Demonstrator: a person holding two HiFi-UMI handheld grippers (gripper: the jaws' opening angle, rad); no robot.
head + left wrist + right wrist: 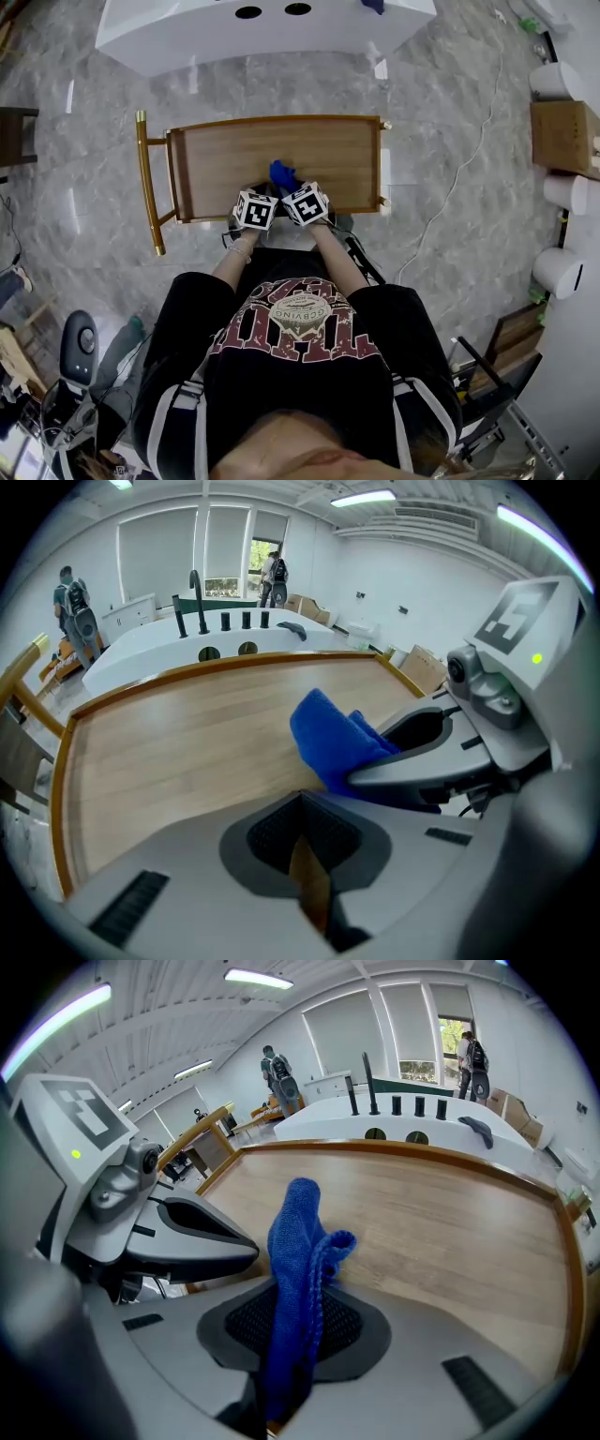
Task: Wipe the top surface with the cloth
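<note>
**Cloth gripped, wiping about to begin**

The wooden worktop [234, 155] lay bare, and I judged that the wiping had not yet started. The blue cloth [295, 1260] stood over its near edge, pinched in the right tongs [291, 1330]. Whether it touched the wood, I could not tell. The left tongs [305, 860] were closed on nothing. The next move called for pressing the cloth flat and sweeping it across. The print on the person's shirt [300, 328] was too distorted to read.

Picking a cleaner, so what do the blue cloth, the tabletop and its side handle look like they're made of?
Cloth: likely microfibre or terry, with a fuzzy looped texture. Tabletop: wood or wood-look laminate, with visible grain and a satin sheen. Handle: probably metal, with a shiny gold finish.
</note>
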